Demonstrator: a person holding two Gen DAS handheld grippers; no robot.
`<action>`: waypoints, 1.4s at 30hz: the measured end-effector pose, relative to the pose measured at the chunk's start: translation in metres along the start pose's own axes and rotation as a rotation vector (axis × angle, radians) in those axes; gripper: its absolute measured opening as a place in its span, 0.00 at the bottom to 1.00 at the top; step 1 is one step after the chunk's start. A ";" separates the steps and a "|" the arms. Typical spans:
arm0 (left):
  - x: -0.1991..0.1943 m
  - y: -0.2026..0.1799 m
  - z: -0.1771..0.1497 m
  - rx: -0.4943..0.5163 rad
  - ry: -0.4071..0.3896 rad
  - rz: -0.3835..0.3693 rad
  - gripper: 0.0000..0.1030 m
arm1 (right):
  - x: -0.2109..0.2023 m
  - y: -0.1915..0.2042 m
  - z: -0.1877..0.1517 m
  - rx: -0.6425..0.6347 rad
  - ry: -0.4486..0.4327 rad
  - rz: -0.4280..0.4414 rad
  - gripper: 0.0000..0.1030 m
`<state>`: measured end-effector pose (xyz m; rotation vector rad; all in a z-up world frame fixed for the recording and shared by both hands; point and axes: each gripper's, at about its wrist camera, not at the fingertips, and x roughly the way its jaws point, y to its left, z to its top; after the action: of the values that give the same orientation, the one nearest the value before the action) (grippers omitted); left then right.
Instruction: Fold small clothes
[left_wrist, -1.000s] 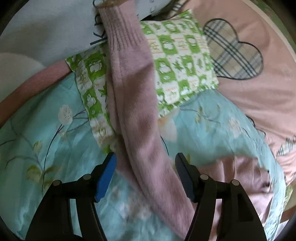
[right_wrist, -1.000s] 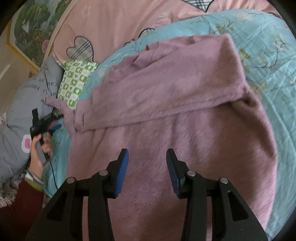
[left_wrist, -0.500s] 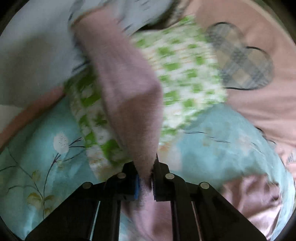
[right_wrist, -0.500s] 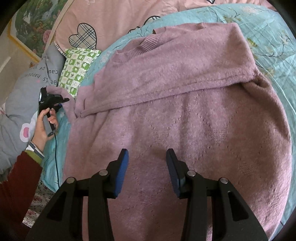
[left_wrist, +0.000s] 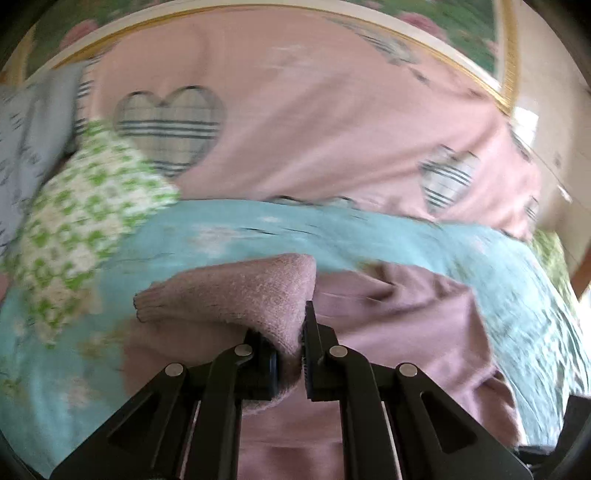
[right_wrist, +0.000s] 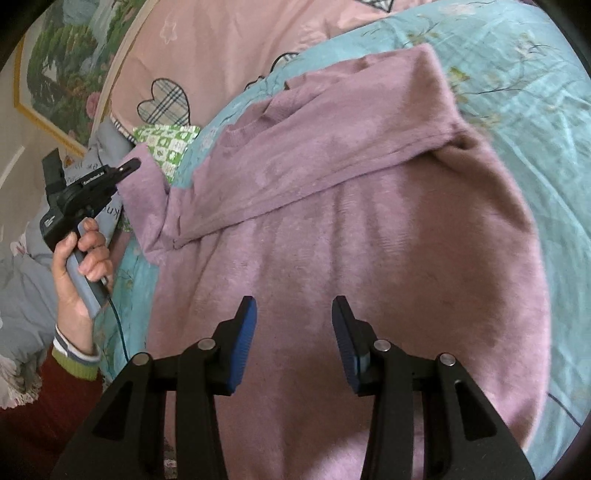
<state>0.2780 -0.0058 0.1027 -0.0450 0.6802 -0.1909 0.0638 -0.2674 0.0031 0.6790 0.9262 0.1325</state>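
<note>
A mauve knit sweater (right_wrist: 351, 229) lies spread on a blue floral bedcover (right_wrist: 524, 96). One sleeve (right_wrist: 332, 136) is folded across the chest. My left gripper (left_wrist: 290, 356) is shut on the other sleeve (left_wrist: 236, 291) and holds it lifted above the bed, cuff end hanging to the left. In the right wrist view the left gripper (right_wrist: 127, 168) shows at the left edge, held by a hand, with the sleeve (right_wrist: 144, 192) rising to it. My right gripper (right_wrist: 293, 332) is open and empty, hovering over the sweater's lower body.
A green-and-white checked pillow (left_wrist: 85, 218) lies at the bed's left side, next to a grey printed pillow (left_wrist: 22, 140). A pink quilt with plaid hearts (left_wrist: 295, 122) covers the far part of the bed. A framed picture (right_wrist: 62, 62) hangs behind.
My left gripper closed on the sleeve, lifted it off the green pillow and swung it toward the sweater's body. The right gripper stayed open, drifting slightly over the sweater.
</note>
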 end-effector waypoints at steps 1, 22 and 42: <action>0.004 -0.016 -0.004 0.027 0.006 -0.011 0.08 | -0.004 -0.003 0.000 0.005 -0.008 -0.003 0.43; -0.005 -0.042 -0.126 0.238 0.179 0.016 0.70 | -0.022 -0.002 0.027 0.007 -0.097 -0.071 0.59; 0.004 0.088 -0.138 -0.016 0.243 0.328 0.73 | 0.171 0.180 0.114 -0.720 0.074 -0.338 0.61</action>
<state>0.2086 0.0825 -0.0166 0.0759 0.9203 0.1269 0.2872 -0.1152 0.0379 -0.1503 0.9686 0.1767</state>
